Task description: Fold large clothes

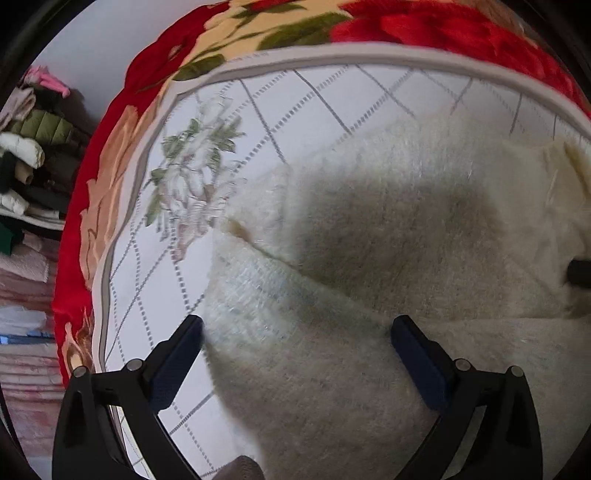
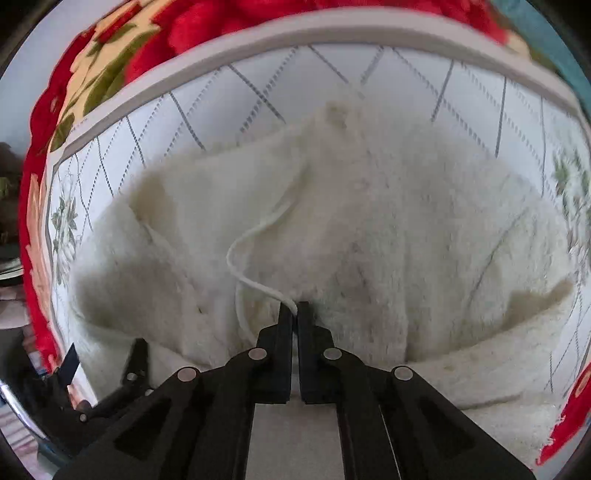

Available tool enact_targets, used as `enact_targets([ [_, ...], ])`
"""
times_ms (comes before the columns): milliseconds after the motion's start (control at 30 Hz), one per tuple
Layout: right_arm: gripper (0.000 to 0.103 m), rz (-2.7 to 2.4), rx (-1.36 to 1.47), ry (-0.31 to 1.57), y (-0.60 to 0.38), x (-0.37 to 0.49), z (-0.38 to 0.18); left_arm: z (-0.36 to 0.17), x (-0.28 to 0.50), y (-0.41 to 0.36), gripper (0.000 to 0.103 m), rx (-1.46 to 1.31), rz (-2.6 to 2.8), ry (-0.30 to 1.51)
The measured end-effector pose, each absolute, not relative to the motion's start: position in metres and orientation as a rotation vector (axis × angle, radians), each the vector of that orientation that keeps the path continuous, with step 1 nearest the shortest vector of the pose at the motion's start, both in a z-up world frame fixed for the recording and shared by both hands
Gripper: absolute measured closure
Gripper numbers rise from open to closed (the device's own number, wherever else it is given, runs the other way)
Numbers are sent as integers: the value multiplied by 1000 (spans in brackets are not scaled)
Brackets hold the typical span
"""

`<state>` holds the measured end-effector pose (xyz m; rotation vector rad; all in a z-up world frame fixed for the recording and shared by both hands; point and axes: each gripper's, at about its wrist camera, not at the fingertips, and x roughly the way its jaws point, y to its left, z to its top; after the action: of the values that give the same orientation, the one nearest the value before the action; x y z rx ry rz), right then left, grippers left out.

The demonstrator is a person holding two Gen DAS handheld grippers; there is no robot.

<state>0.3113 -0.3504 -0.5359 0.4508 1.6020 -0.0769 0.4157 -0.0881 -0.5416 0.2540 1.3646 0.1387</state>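
Observation:
A fluffy cream-white garment (image 1: 388, 229) lies bunched on a white quilted bed cover (image 1: 177, 280) with grey diamond lines. My left gripper (image 1: 295, 328) is open, its fingers spread just above the garment's near left edge, holding nothing. In the right wrist view the garment (image 2: 369, 221) fills the middle. My right gripper (image 2: 294, 308) is shut on a thin white drawstring (image 2: 255, 284) of the garment, which loops away to the upper left. The left gripper (image 2: 107, 354) also shows at the lower left of the right wrist view.
A red floral blanket (image 1: 110, 155) borders the white cover on the far and left sides, also in the right wrist view (image 2: 207, 26). A stack of folded clothes (image 1: 29, 155) sits on shelves at the far left. An embroidered flower (image 1: 188, 173) marks the cover.

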Motion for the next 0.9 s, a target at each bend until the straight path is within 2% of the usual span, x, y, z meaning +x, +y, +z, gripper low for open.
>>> enact_targets([
  [33, 81, -58, 495, 1587, -358, 307, -531, -532, 414, -85, 0, 232, 141, 1354],
  [67, 55, -44, 538, 1566, -368, 301, -517, -520, 411, -82, 0, 207, 142, 1341],
  [100, 47, -44, 562, 1542, -378, 293, -503, -509, 408, -79, 0, 188, 145, 1329],
  [267, 45, -134, 626, 1444, -445, 217, -432, -455, 382, -71, 0, 118, 155, 1273],
  [367, 45, -264, 614, 1481, -490, 158, -421, -441, 360, -74, 0, 119, 142, 1271],
  [467, 45, -369, 557, 1579, -524, 103, -434, -448, 334, -83, 0, 151, 115, 1298],
  [633, 45, -280, 501, 1749, -529, 64, -498, -494, 296, -108, 0, 244, 91, 1388],
  [800, 45, -75, 421, 1753, -496, 81, -543, -529, 280, -123, 0, 323, 100, 1406],
  [867, 51, -169, 331, 1732, -505, 82, -553, -537, 281, -125, 0, 335, 100, 1398],
  [900, 51, -219, 382, 1707, -519, 79, -557, -540, 283, -126, 0, 344, 93, 1402],
])
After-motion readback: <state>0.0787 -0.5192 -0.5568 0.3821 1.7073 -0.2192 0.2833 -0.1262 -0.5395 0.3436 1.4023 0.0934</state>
